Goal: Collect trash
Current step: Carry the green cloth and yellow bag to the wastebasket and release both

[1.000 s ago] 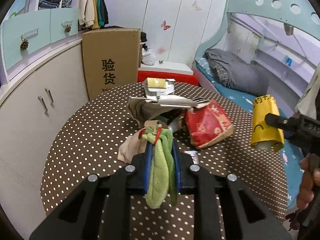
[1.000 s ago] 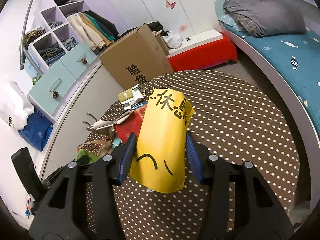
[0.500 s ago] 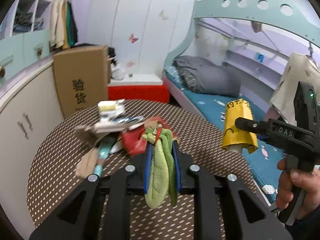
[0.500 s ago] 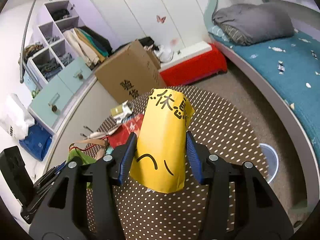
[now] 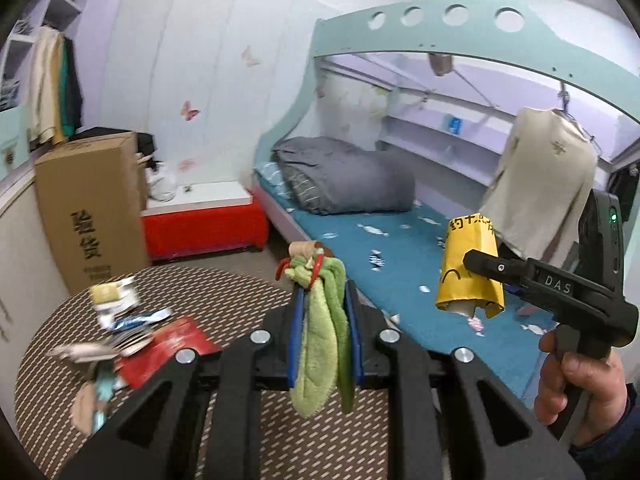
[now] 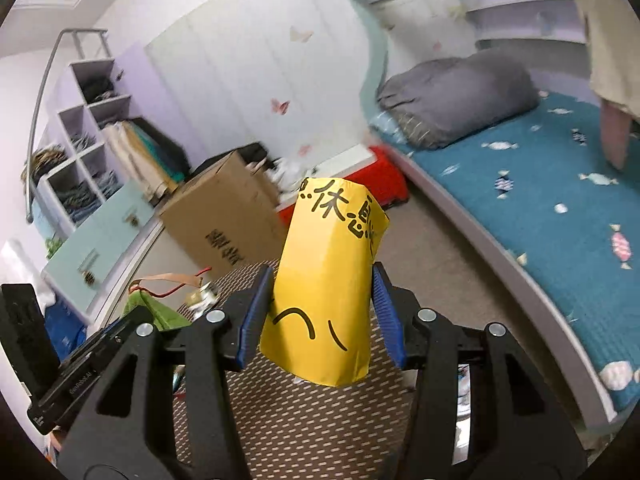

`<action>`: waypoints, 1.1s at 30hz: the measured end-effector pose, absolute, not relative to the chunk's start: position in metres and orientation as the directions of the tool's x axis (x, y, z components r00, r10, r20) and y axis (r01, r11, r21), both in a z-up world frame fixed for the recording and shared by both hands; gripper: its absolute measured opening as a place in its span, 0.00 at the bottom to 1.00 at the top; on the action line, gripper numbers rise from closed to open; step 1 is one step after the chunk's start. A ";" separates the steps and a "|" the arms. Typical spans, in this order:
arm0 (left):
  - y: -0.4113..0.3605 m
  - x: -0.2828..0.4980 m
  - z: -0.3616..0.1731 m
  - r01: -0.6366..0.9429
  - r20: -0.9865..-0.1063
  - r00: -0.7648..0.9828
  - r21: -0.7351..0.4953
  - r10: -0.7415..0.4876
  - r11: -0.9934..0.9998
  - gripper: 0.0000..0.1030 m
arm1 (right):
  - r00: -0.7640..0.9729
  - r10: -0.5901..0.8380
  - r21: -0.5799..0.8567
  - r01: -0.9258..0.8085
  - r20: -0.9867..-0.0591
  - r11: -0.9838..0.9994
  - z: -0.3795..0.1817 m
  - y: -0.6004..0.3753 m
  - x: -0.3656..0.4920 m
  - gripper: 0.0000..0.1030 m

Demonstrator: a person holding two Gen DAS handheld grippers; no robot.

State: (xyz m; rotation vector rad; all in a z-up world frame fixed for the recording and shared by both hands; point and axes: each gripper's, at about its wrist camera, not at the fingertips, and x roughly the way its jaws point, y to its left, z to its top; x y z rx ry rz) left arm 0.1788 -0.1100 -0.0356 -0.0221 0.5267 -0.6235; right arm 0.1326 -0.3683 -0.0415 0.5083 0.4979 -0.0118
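Above a round dotted table (image 5: 248,292), two hand-held grippers each carry trash. Left gripper (image 5: 325,312) pinches a limp green cloth (image 5: 320,344), which droops below the blue pads. Right gripper (image 6: 320,312) clamps a yellow paper tube (image 6: 328,280) upright between its pads. More litter (image 5: 136,332) lies on the table's left side. Likely risks: the cloth may slide free if jerked, and the thin tube may buckle and slip.

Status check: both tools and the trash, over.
Left tool shut on green cloth. Right tool shut on yellow packet. More litter on table. Nothing blocking.
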 end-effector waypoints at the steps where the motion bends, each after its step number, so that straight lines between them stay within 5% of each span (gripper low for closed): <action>1: -0.120 0.181 -0.034 0.564 -0.462 0.676 -0.177 -0.574 0.807 0.18 | 0.884 0.095 0.462 0.146 -0.458 0.875 -0.041 -0.377 0.131 0.48; 9: -0.195 0.206 -0.040 0.634 -0.495 0.600 -0.186 -0.629 0.751 0.18 | 0.872 0.008 0.444 0.241 -0.489 0.863 -0.054 -0.432 0.135 0.48; 15: -0.260 0.231 -0.070 0.666 -0.581 0.541 -0.146 -0.609 0.731 0.18 | 0.801 -0.018 0.422 0.334 -0.598 0.843 -0.107 -0.468 0.164 0.48; 22: -0.328 0.263 -0.129 0.698 -0.712 0.439 -0.113 -0.548 0.707 0.18 | 0.696 0.031 0.433 0.411 -0.717 0.802 -0.186 -0.490 0.202 0.49; 33: -0.369 0.312 -0.211 0.717 -0.861 0.256 -0.136 -0.439 0.684 0.22 | 0.615 0.113 0.484 0.479 -0.780 0.732 -0.265 -0.504 0.225 0.51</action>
